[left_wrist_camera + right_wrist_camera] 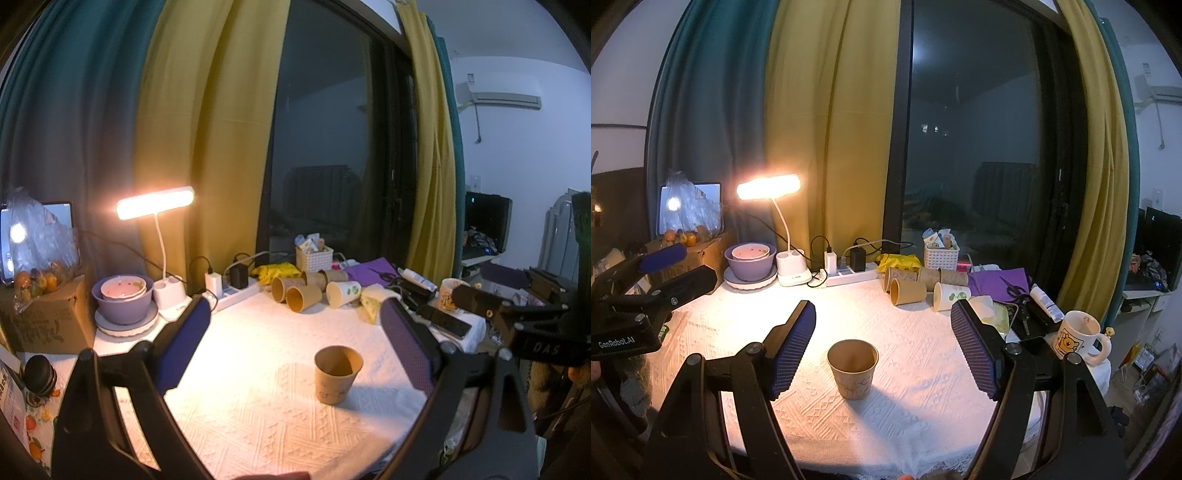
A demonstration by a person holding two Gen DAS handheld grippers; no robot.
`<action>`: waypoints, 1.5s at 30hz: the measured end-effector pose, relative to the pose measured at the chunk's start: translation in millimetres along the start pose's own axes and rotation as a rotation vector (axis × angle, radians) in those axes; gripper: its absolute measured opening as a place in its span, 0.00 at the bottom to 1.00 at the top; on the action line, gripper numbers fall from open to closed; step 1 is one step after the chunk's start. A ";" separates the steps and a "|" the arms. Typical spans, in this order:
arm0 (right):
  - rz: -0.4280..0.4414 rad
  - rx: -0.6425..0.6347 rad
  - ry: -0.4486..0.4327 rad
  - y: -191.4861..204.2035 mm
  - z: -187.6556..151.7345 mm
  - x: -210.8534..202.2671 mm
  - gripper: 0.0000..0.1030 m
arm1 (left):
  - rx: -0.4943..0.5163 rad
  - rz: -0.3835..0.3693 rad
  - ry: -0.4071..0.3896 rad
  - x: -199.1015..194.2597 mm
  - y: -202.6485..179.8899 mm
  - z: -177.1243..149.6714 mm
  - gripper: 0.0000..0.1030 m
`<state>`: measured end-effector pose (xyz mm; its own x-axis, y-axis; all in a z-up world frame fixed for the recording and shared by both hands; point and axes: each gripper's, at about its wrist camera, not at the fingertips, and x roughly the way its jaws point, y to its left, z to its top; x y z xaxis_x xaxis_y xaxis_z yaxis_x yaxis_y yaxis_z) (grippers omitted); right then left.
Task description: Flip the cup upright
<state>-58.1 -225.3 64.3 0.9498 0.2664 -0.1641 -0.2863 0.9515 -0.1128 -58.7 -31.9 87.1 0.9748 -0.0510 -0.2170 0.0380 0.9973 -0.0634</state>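
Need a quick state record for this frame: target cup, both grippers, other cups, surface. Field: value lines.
target: brown paper cup, upright, mouth up, standing alone mid-table
left gripper: open, holds nothing; cup sits ahead between its fingers, nearer the right one, untouched
right gripper: open, holds nothing; cup ahead, untouched
other cups: brown cups and one white cup lying on their sides at the back
surface: white textured cloth
light: desk lamp, on
task status: looks done
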 end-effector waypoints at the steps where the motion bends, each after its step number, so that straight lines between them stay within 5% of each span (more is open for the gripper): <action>1: 0.000 -0.001 0.001 0.0 -0.8 -0.2 0.76 | 0.000 0.000 -0.001 -0.1 -0.1 -0.1 0.91; 45: 0.002 -0.001 0.007 2.5 -1.8 1.9 0.76 | -0.003 -0.006 -0.008 -1.8 -1.4 -3.3 0.91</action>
<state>-57.2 -222.7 62.0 0.9484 0.2670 -0.1709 -0.2882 0.9508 -0.1139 -61.3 -33.4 84.3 0.9763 -0.0562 -0.2090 0.0429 0.9968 -0.0676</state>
